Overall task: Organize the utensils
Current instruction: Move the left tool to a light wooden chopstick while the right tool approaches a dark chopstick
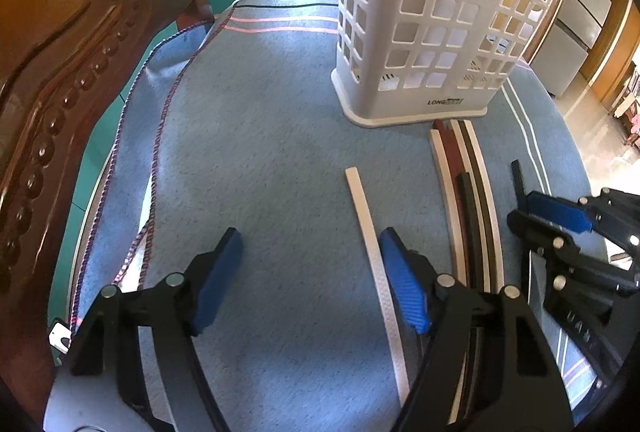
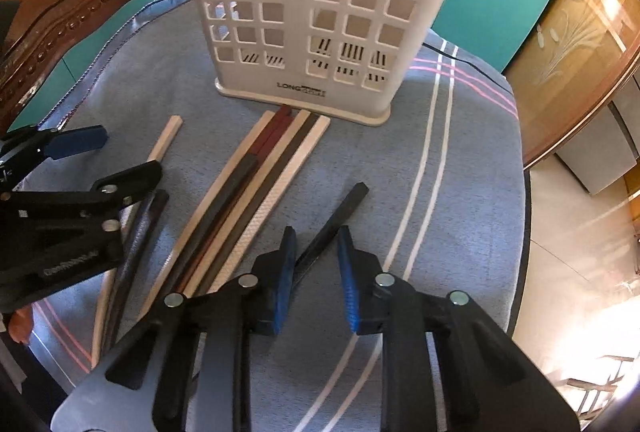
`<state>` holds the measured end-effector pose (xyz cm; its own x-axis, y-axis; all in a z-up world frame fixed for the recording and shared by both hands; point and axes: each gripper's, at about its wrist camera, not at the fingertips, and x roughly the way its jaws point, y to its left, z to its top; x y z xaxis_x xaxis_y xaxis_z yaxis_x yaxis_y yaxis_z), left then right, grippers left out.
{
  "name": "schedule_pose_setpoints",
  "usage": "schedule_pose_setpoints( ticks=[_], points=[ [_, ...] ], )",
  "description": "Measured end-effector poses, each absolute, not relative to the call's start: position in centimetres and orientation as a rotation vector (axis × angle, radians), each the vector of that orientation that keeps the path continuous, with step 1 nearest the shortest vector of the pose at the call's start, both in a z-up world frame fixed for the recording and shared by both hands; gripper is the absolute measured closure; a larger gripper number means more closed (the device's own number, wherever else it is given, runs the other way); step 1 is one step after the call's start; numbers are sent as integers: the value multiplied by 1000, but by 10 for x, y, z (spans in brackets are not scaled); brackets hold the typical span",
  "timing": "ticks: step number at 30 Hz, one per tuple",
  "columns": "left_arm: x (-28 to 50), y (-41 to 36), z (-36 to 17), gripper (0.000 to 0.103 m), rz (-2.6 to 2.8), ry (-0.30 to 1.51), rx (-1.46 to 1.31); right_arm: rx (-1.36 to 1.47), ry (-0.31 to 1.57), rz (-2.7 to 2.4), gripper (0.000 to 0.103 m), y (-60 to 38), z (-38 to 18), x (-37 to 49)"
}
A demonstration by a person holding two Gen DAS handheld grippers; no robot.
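In the left wrist view, a carved wooden chair (image 1: 60, 80) fills the left edge, the left gripper (image 1: 310, 276) stands wide and empty at lower centre over the blue cloth (image 1: 260, 136), and a lone pale stick (image 1: 374, 252) runs just beside its right-hand pad without being held. The white basket (image 1: 420, 32) stands upright at upper centre, with a bundle of sticks (image 1: 468, 200) lying side by side below its base. At the right edge the right gripper (image 1: 520, 208) appears with a black stick (image 1: 518, 176) at its tip. The right wrist view settles what that one leaves unclear: there the right gripper (image 2: 316, 268) has its pads drawn narrow around the black stick's (image 2: 340, 216) lower end, one pad seemingly touching it, the other with a gap, so I judge the grip not yet firm. Lifted now, the thin stick could pivot or slip out and fall against the bundle (image 2: 256, 192). Only this view shows the slotted floor inside the basket (image 2: 304, 4); only the left view shows the pale stick's full run.
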<state>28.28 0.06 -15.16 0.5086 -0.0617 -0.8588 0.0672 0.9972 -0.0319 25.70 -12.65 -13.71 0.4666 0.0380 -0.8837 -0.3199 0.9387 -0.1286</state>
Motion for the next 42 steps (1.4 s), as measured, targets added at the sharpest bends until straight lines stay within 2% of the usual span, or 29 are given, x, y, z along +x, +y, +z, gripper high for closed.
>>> schedule_pose_setpoints(
  ticks=[16, 21, 25, 29, 32, 34, 36, 42],
  points=[
    [282, -4, -154, 28, -70, 1033, 15, -363, 1036, 166, 79, -120, -139, 256],
    [282, -4, -155, 27, -74, 1033, 16, -468, 1008, 270, 79, -107, -139, 239],
    [282, -4, -155, 26, -74, 1035, 13, -535, 996, 397, 87, -105, -135, 225],
    [282, 0, -155, 26, -81, 1037, -6, -470, 999, 408, 88, -119, -128, 227],
    [283, 4, -155, 26, -90, 1041, -28, -388, 1017, 367, 79, -131, -126, 234],
    [285, 6, -155, 26, -94, 1043, -36, -345, 1019, 332, 61, -136, -124, 237],
    [287, 7, -154, 25, -96, 1049, -40, -285, 1028, 293, 56, -140, -121, 242],
    [307, 3, -153, 26, -112, 1083, -41, -185, 1120, 156, 56, -141, -134, 270]
  ],
)
